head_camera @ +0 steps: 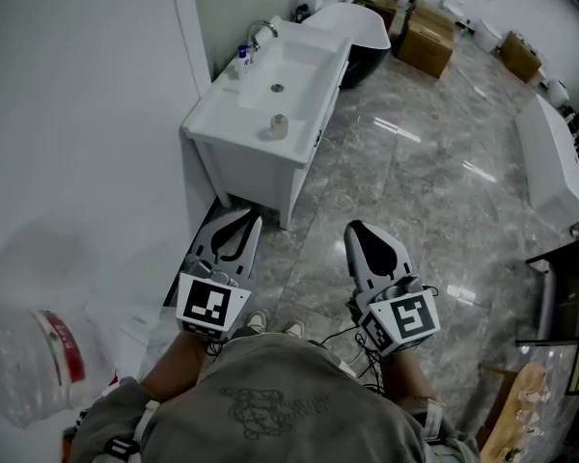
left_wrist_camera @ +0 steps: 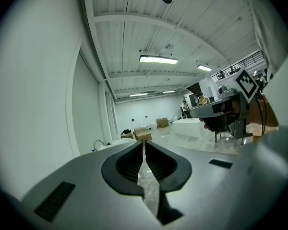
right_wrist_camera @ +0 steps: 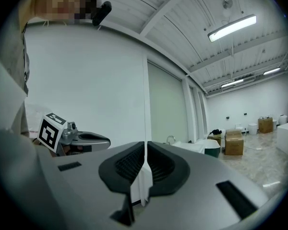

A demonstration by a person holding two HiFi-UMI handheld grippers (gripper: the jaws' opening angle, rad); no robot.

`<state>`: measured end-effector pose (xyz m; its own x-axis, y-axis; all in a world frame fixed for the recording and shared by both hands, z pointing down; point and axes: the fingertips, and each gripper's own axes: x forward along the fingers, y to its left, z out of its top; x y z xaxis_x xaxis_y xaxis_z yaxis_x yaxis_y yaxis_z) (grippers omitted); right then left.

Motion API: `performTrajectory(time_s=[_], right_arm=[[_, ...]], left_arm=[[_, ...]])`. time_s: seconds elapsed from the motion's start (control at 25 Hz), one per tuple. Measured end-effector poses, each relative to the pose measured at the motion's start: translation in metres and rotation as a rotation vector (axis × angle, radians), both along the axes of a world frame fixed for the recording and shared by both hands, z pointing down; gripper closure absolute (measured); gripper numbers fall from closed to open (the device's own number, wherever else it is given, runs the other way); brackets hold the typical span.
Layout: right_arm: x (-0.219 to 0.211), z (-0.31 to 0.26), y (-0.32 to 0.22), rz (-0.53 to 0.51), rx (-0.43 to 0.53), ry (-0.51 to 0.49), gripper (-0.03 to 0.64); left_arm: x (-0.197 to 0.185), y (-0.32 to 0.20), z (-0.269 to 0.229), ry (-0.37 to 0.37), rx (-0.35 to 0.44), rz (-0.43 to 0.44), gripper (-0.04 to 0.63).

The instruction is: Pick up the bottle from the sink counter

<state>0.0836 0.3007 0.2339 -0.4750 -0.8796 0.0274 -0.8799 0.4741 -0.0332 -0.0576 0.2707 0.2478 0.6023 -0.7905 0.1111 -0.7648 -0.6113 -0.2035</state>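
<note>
1. A person holds two tools side by side low in the head view. The left tool (head_camera: 241, 218) and the right tool (head_camera: 353, 226) are both clenched on nothing, and each gripper view shows the jaws pressed together.
2. The bottle (head_camera: 242, 62), small with a blue cap, stands upright at the back left of the white sink counter (head_camera: 217, 114), in the upper middle of the frame. It is just beside the faucet (head_camera: 261, 31) and close to the wall (head_camera: 77, 114).
3. A short pale cylinder (head_camera: 278, 125) sits near the counter's front edge, with the basin (head_camera: 294, 66) between it and the bottle.
4. Glossy marble floor (head_camera: 415, 181) lies between the tools and the counter, which are well apart.
5. Beyond the counter are a dark-sided bathtub (head_camera: 352, 22) and cardboard boxes (head_camera: 427, 35). A white tub (head_camera: 555, 157) lies along the right edge, and a blurred clear jug (head_camera: 29, 365) with a red label fills the lower left corner.
</note>
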Motion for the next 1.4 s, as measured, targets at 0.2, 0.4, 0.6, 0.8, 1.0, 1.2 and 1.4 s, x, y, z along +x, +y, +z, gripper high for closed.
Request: performTrajectory(time_s=[0.2, 0.4, 0.6, 0.8, 1.0, 1.2, 1.4], right_arm=[[0.009, 0.003, -0.001, -0.018, -0.004, -0.003, 0.58], [0.018, 0.01, -0.003, -0.039, 0.002, -0.002, 0.58], [0.023, 0.016, -0.009, -0.052, -0.008, -0.001, 0.58], [0.025, 0.022, -0.024, -0.059, -0.003, 0.004, 0.58], [0.028, 0.035, -0.043, -0.056, -0.011, 0.011, 0.58], [0.028, 0.045, -0.076, -0.05, -0.034, 0.013, 0.58], [0.023, 0.054, -0.113, -0.046, -0.064, 0.014, 0.58]], left_arm=[[0.016, 0.001, 0.011, -0.007, -0.014, -0.007, 0.566], [0.024, 0.001, 0.017, -0.005, -0.01, -0.021, 0.566], [0.022, -0.006, 0.017, 0.012, -0.01, -0.048, 0.566], [0.022, -0.019, 0.024, 0.023, -0.009, -0.056, 0.566], [0.025, -0.039, 0.036, 0.022, -0.01, -0.049, 0.566], [0.022, -0.072, 0.05, 0.024, -0.017, -0.039, 0.566], [0.019, -0.108, 0.056, 0.026, -0.042, -0.032, 0.566]])
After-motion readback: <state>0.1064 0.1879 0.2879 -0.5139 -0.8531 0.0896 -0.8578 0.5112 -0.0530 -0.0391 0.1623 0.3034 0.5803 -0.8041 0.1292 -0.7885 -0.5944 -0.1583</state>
